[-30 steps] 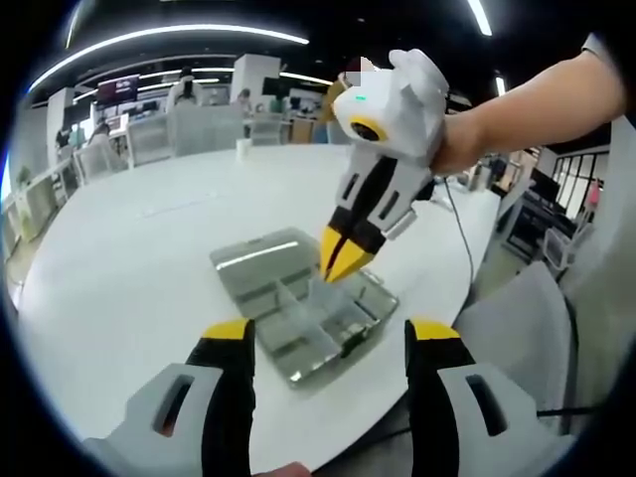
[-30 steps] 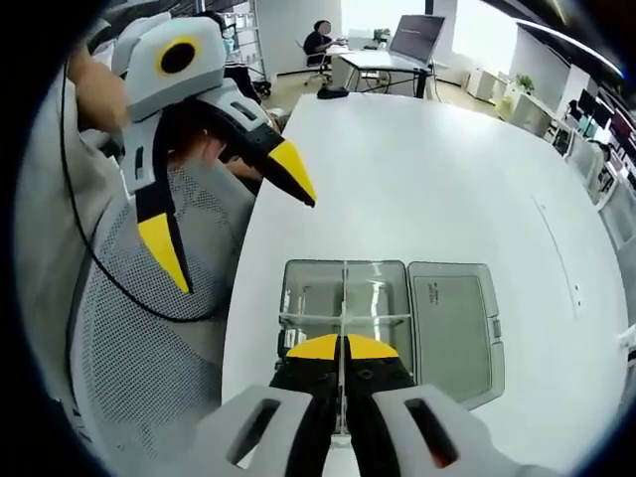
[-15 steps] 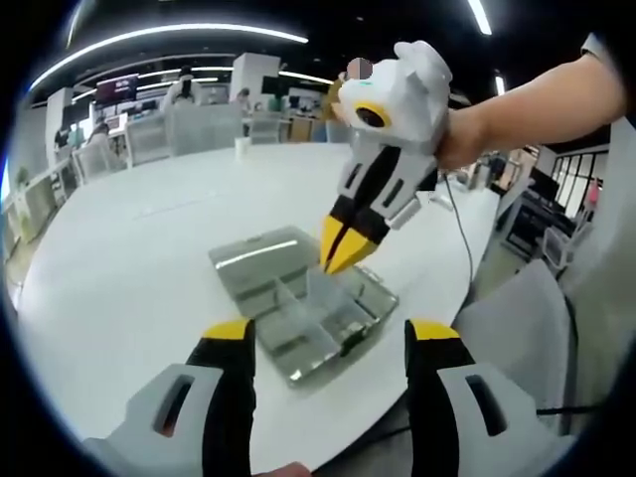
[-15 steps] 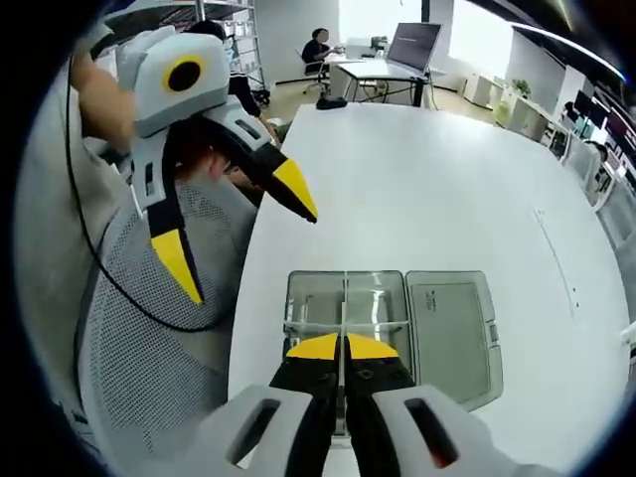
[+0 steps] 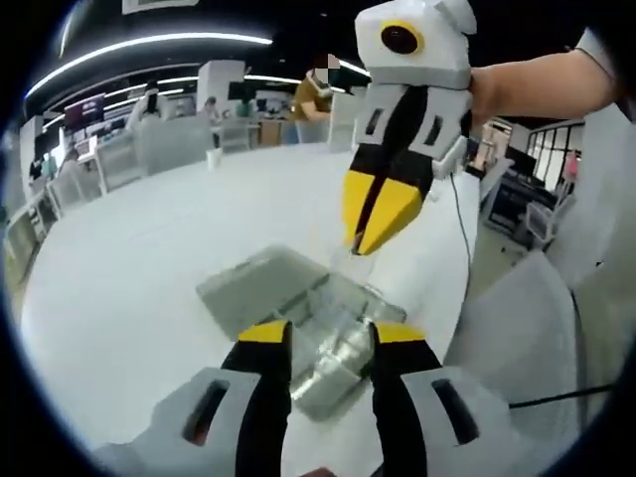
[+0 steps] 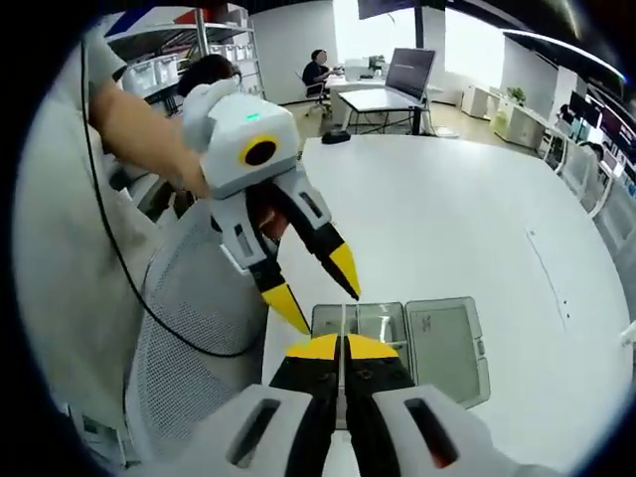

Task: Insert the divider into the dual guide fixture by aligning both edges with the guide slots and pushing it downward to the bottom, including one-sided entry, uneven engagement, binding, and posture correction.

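- While the clear plastic compartment box (image 5: 298, 318) sits with its flat lid folded open at the near edge of the round white table (image 5: 129, 268), both grippers hang above it, so I judge the insertion has not yet begun and the divider is well clear of any slot.
- On the left in the right gripper view, the white, black and yellow-tipped left gripper (image 6: 320, 286) slants down from a bare forearm toward the box's left rim, its jaws spread with nothing between them; in its own view, the left gripper (image 5: 328, 343) frames the tray between parted tips, probably placed to steady the box against a binding push.
- In the middle of that view, the right gripper (image 6: 341, 348) has its yellow tips pressed together on the thin transparent plastic divider (image 6: 342, 323), which runs edge-on straight ahead over the box; holding it upright and in line with the box's length looks meant to let both edges meet the guide slots together.
- Farther right in the left gripper view, the right gripper (image 5: 370, 234) points steeply down from a raised, outstretched arm, its tips high above the box, with a sliver of clear material below the tips.
- A grey mesh office chair (image 6: 189, 368) stands at the table's left edge.
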Demonstrator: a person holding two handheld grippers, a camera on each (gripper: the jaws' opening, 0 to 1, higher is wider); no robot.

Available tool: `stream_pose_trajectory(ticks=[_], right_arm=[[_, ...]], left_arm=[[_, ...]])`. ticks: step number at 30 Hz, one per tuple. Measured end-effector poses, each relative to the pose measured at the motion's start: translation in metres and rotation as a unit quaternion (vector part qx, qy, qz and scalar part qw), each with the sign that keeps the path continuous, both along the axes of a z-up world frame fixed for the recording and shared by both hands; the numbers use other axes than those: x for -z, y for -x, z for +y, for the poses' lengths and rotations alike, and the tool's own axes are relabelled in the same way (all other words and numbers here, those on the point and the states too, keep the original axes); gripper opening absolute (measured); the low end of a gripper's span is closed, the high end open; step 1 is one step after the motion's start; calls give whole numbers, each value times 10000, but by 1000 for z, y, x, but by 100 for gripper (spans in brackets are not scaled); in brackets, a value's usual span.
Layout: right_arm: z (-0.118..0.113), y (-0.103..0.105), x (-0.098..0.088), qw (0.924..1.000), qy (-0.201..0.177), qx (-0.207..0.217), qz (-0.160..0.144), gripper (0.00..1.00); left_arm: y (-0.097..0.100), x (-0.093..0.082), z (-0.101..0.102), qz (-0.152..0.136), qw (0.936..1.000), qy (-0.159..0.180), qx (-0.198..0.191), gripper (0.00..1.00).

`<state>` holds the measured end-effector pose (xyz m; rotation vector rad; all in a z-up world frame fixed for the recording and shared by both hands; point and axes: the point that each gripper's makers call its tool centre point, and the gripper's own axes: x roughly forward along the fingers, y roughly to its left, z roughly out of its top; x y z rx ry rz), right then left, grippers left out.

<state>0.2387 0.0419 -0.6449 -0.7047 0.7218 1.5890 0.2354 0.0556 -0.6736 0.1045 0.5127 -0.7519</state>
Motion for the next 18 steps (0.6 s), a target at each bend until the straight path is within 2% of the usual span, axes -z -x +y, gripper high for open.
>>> stream_pose_trajectory(ticks=[4, 7, 15, 18], right_arm=[[-3, 6, -8, 9999, -13, -135, 11, 0], [-4, 8, -11, 9999, -33, -167, 29, 0], [-6, 12, -15, 9996, 71, -290, 3, 0], [-7, 15, -14, 9988, 181, -456, -49, 0]], left_arm=[[-1, -13, -12, -42, 9992, 161, 356, 12], [1, -18, -18, -61, 9981, 107, 610, 7], [7, -23, -25, -53, 9951, 41, 987, 3], [11, -24, -26, -100, 9934, -22, 1140, 0]])
